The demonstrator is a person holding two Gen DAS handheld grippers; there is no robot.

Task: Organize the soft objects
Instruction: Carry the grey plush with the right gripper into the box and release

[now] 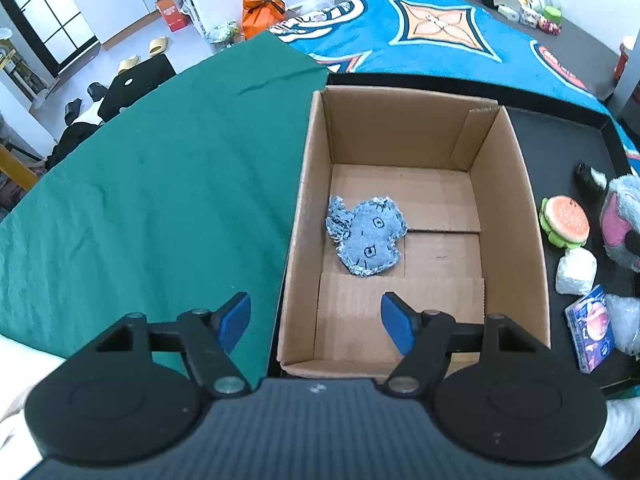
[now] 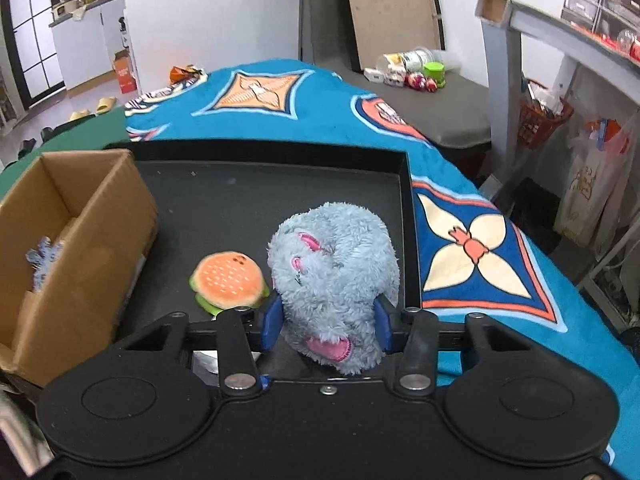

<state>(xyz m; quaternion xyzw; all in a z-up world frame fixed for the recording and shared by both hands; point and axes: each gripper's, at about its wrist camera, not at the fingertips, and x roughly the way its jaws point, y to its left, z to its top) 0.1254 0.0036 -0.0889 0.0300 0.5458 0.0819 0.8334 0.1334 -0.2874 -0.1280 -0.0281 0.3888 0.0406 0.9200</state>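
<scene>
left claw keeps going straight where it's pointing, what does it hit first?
Probably the floor of the cardboard box, near the denim patch. The left claw is open and empty; depth is hard to judge.

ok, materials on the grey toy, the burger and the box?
Grey toy: long shaggy plush, fuzzy pile, pink fabric patches. Burger: short smooth plush, likely stuffed, stitched seed marks. Box: plain brown corrugated cardboard, matte, with visible folded flaps.
</scene>
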